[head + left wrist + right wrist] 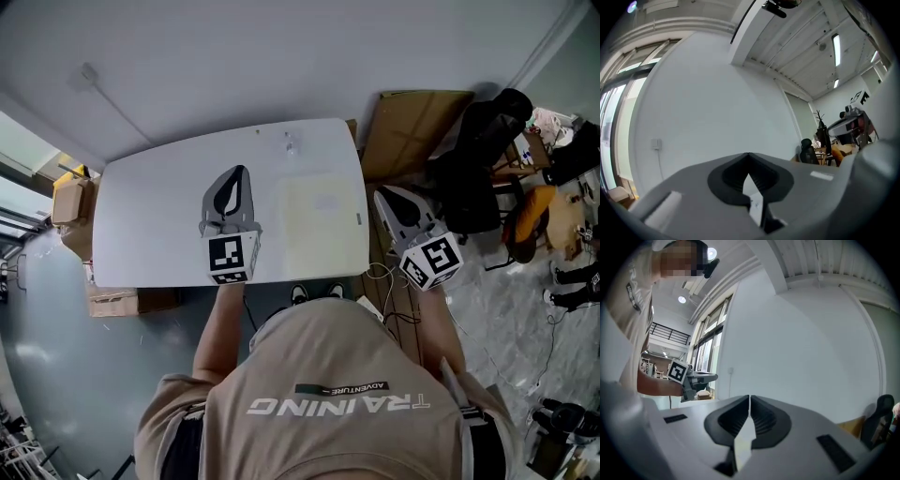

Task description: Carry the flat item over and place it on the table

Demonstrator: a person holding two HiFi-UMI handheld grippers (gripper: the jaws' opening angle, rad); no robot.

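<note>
1. Flat sheet (323, 225): lies flush on the right half of the desk (150, 216), so it is apparently already delivered.
2. Left gripper (234, 178): fingers (733, 177) clenched and empty, above the desk beside the sheet.
3. Right gripper (389, 197): fingers (726, 420) clenched and empty, off the desk's right edge.

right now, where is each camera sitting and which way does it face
Head view: on the person's head, looking steeply down at the table and flat item; shows shirt, left gripper, right gripper.
Left gripper view: on the left gripper, looking level at a white wall; shows its shut jaws.
Right gripper view: on the right gripper, facing that wall too; shows its shut jaws, the left forearm.
Shared: the left gripper shows in head view and right gripper view.
</note>
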